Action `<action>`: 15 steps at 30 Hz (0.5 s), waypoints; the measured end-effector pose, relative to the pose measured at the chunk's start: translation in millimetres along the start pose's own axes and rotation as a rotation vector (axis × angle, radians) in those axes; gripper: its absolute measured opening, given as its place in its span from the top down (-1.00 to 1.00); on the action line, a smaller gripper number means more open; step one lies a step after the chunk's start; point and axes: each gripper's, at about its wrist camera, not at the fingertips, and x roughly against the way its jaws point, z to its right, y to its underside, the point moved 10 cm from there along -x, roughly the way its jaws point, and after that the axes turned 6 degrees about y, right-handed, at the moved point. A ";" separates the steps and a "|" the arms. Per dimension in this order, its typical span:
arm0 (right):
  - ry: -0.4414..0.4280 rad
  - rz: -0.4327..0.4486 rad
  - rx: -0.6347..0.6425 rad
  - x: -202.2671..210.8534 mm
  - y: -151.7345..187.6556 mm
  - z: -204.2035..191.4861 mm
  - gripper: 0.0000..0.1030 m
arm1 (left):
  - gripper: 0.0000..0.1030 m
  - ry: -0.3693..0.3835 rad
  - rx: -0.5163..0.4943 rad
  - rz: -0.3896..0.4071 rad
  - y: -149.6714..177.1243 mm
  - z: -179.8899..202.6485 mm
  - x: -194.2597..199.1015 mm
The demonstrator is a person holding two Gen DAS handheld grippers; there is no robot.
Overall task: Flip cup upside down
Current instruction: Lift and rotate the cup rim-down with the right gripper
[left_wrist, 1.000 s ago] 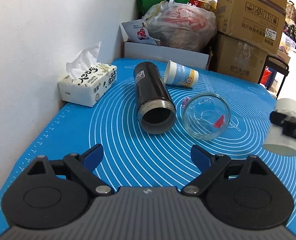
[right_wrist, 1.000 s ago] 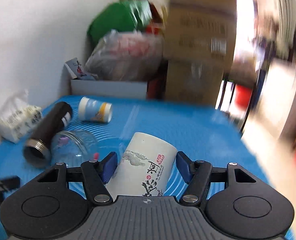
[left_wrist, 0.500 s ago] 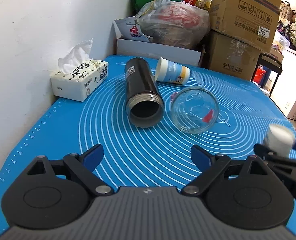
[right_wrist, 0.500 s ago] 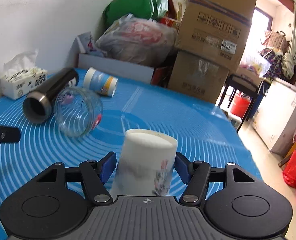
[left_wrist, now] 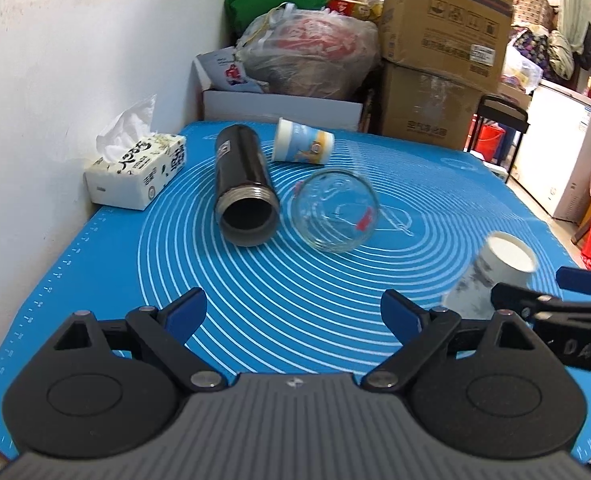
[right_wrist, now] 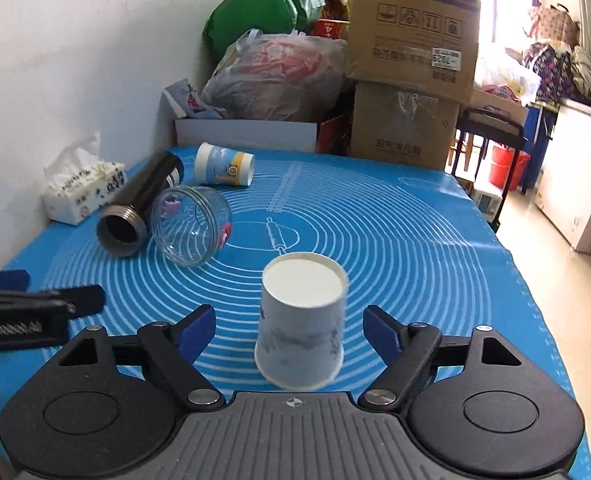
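Note:
A white paper cup (right_wrist: 301, 320) with a grey print stands upside down on the blue mat (right_wrist: 415, 248), base up. My right gripper (right_wrist: 289, 322) is open, its blue fingertips (right_wrist: 197, 330) apart on either side of the cup, not touching it. The cup also shows in the left wrist view (left_wrist: 491, 276) at the right, beside the right gripper's fingers (left_wrist: 583, 280). My left gripper (left_wrist: 295, 312) is open and empty over the near mat.
A black flask (left_wrist: 243, 188), a glass jar (left_wrist: 333, 210) and a blue-and-white paper cup (left_wrist: 303, 146) lie on their sides at the far left. A tissue box (left_wrist: 135, 172) sits by the wall. Boxes (left_wrist: 443, 60) and bags stand behind the table.
My right gripper turned the white cup from tilted to upside down, set it on the mat and opened. The left gripper drew back slightly and stayed open.

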 end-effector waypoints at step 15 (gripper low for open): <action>-0.009 0.002 -0.019 80.9 28.6 49.7 -0.79 | -0.81 0.040 -0.117 0.025 28.7 58.3 53.8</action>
